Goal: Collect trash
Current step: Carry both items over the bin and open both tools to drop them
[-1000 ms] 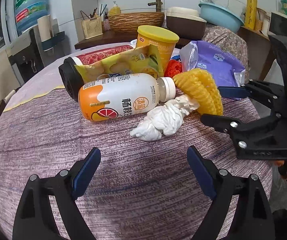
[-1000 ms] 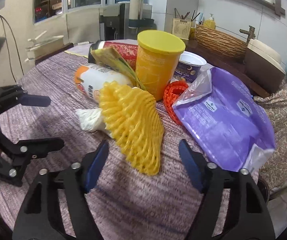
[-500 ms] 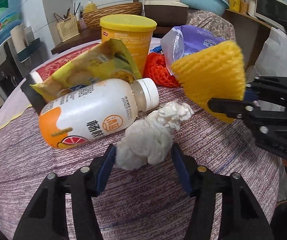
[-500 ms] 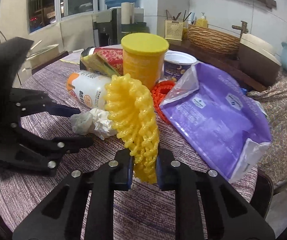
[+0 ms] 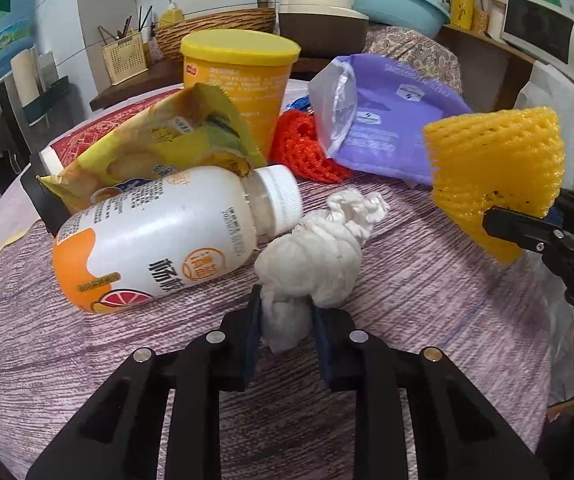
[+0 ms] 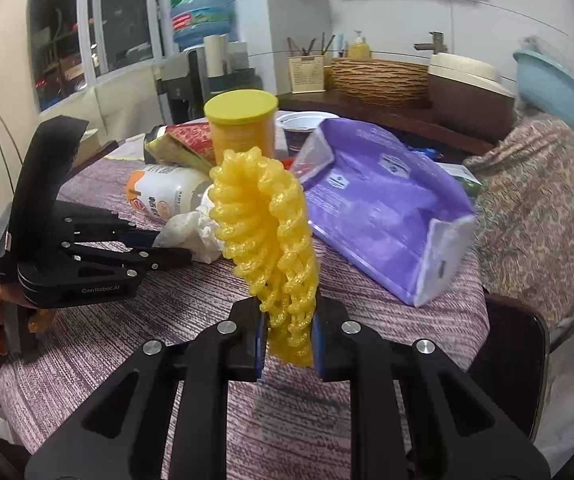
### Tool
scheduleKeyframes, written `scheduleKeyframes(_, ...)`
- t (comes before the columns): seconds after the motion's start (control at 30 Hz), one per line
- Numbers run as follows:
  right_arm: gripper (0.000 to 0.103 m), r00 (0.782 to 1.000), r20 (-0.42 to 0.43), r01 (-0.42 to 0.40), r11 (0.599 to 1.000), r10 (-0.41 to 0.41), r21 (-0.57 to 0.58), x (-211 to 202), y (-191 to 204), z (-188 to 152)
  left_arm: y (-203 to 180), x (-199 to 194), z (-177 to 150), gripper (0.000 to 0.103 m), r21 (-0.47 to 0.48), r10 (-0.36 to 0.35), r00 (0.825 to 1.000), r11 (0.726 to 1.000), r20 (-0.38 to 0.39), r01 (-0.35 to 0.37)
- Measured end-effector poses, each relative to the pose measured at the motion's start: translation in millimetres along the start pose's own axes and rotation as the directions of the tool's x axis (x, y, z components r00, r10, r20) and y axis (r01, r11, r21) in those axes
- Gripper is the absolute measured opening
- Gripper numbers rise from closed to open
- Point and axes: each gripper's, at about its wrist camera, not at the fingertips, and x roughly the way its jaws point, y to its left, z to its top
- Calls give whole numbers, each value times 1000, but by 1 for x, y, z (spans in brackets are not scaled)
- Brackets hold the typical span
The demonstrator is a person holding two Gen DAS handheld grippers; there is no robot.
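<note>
A crumpled white tissue point(image 5: 315, 260) lies on the purple-clothed table point(image 5: 407, 300), against the cap of a white and orange drink bottle point(image 5: 159, 248) lying on its side. My left gripper point(image 5: 285, 312) is closing on the tissue's near end, and both pads press into it. The right wrist view shows the same grip from the side, with the left gripper point(image 6: 167, 246) at the tissue point(image 6: 191, 236). My right gripper point(image 6: 287, 320) is shut on a yellow foam fruit net point(image 6: 263, 220). It holds the net point(image 5: 495, 160) above the table's right side.
Behind the bottle are a yellow snack bag point(image 5: 159, 148), a yellow-lidded canister point(image 5: 243, 80), a red foam net point(image 5: 303, 152) and a purple plastic bag point(image 5: 391, 128). A counter with a wicker basket point(image 5: 215, 32) and basins runs along the back. A dark chair point(image 6: 519, 360) stands by the table's right edge.
My left gripper moved forward over the tissue and closed on it. My right gripper shut on the yellow net and lifted it off the table, away from the tissue.
</note>
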Motion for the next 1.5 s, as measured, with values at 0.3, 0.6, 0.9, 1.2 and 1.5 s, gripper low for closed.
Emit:
scheduleKeyframes(0.3, 18, 991, 84, 97, 987, -108, 124, -48, -45, -17, -51, -21, 20, 23, 54, -117, 991, 992, 63, 114)
scheduleKeyframes(0.6, 18, 945, 42, 304, 919, -324, 253, -85, -136, -54, -169, 11, 80, 23, 172, -296, 955, 942, 24, 288)
scheduleKeyframes(0.9, 19, 923, -103, 381, 835, -372, 397, -71, -215, -114, -263, 100, 110, 23, 207, -271, 950, 931, -157, 300)
scheduleKeyframes(1.2, 33, 914, -186, 404, 791, -359, 460, -42, -249, -143, -291, 163, 102, 36, 207, -171, 946, 950, -275, 232)
scheduleKeyframes(1.5, 67, 894, -186, 446, 763, -408, 468, -49, -250, -149, -282, 130, 113, 66, 193, -209, 962, 951, -176, 242)
